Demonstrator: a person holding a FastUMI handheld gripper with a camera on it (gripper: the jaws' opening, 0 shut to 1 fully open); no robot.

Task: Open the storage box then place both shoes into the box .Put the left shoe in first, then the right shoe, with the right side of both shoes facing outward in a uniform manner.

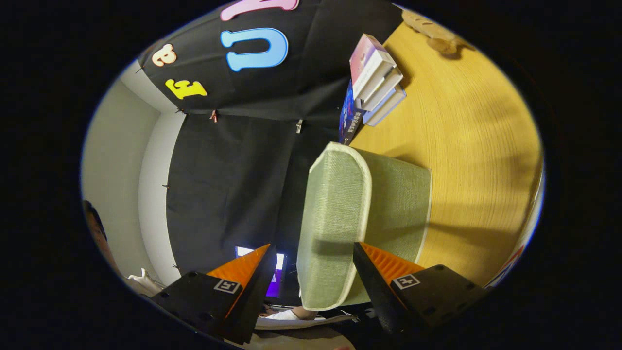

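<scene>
Rolled sideways, so that the wooden table stands as a wall off to the right of the gripper and the black booth cloth spreads ahead and to the left; pale wall farther left beyond the cloth. Just ahead of the fingers and running on between them, a pale green fabric storage box resting on the table, its lid with a light piped edge swung up off the box and seen almost edge-on. Beyond the box, well apart from the fingers, a stack of books on the table against the cloth; farther still, a tan shoe, partly cut off, near the table's far end. Close behind the left finger, a small lit screen, mostly hidden; beneath the fingers a bit of white sleeve. Gripper spread wide, one finger either side of the lid's near end; right finger touching or overlapping the lid's edge, left finger apart from it with a dark gap between; released, not clamped on anything.
</scene>
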